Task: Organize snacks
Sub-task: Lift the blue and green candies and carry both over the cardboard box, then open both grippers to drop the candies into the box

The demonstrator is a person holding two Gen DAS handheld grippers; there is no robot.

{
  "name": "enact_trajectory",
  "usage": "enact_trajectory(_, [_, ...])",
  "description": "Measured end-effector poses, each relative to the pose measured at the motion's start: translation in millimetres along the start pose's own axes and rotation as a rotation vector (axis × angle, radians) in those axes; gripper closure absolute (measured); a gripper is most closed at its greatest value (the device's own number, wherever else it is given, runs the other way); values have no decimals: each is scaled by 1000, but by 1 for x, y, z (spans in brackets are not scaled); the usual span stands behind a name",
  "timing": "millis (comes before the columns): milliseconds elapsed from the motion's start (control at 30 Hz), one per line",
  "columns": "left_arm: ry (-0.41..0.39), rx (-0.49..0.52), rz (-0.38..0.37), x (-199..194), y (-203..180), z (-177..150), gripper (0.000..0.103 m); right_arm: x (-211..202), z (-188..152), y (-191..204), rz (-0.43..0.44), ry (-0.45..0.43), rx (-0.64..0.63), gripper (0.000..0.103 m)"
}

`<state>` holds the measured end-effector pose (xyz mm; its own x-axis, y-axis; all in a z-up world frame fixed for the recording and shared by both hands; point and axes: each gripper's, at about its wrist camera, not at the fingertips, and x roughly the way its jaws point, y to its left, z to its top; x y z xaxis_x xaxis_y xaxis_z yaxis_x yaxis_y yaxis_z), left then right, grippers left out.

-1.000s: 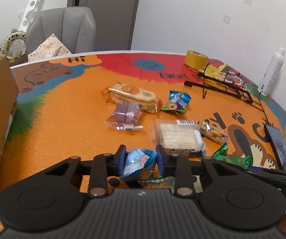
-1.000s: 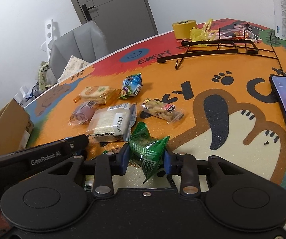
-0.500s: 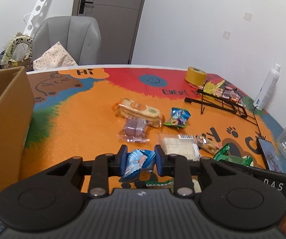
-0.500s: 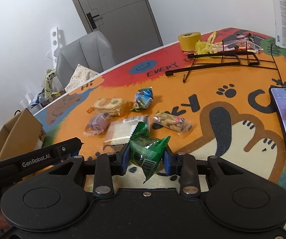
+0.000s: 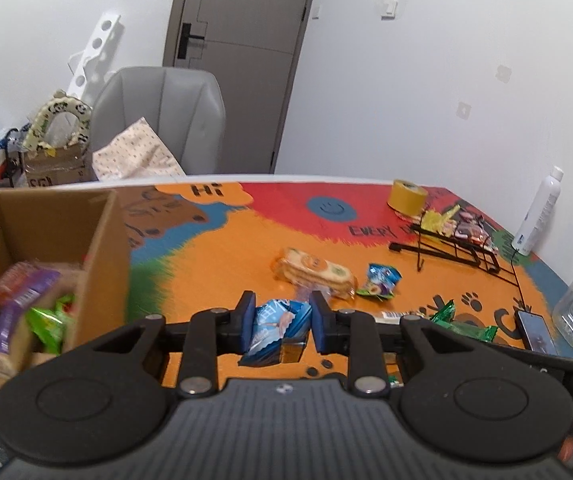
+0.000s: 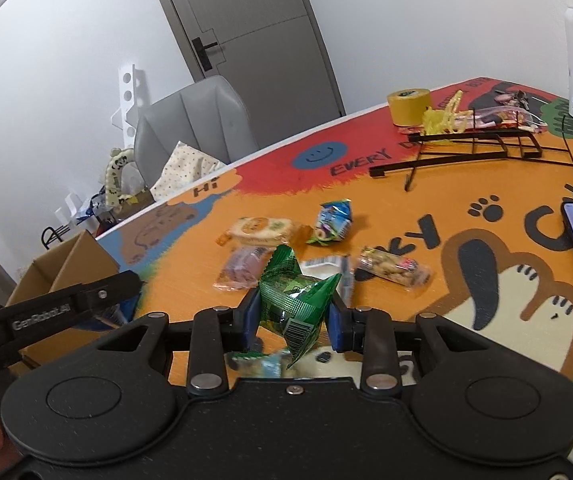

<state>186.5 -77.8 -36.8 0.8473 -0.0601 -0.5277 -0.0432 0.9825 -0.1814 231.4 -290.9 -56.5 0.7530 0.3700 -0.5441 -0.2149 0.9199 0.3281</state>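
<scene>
Left gripper (image 5: 279,326) fingers clamp a blue packet (image 5: 276,330); only this view shows inside the box (image 5: 102,248), contents blurred. Right gripper (image 6: 291,318) fingers clamp a green packet (image 6: 294,304).

Both wrist cameras look forward over the table (image 5: 222,256), sharing its scattered snacks (image 6: 264,229).

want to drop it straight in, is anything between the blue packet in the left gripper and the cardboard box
Nothing visible blocks it. The left gripper holds the blue snack packet above the table, and the cardboard box sits open-topped to its left. Only the box's near wall lies between them, so the packet must clear that rim. Snacks already lie inside.
</scene>
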Motion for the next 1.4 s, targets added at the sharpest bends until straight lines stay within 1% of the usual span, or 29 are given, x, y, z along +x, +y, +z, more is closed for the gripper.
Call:
enact_trajectory(167, [-31, -6, 33, -16, 21, 14, 76, 0, 7, 17, 34, -15, 2, 71])
enact_trajectory(367, [-58, -24, 48, -30, 43, 21, 76, 0, 12, 44, 61, -34, -26, 71])
enact_trajectory(600, [-77, -53, 54, -40, 69, 27, 76, 1, 14, 72, 71, -40, -60, 71])
enact_trajectory(967, [-100, -101, 70, -58, 118, 27, 76, 10, 11, 114, 85, -44, -105, 71])
enact_trajectory(1133, [-95, -136, 91, -63, 143, 25, 76, 17, 8, 134, 92, -32, -133, 71])
enact_trajectory(1400, [-92, -182, 114, -67, 171, 19, 76, 23, 5, 168, 124, -25, -175, 71])
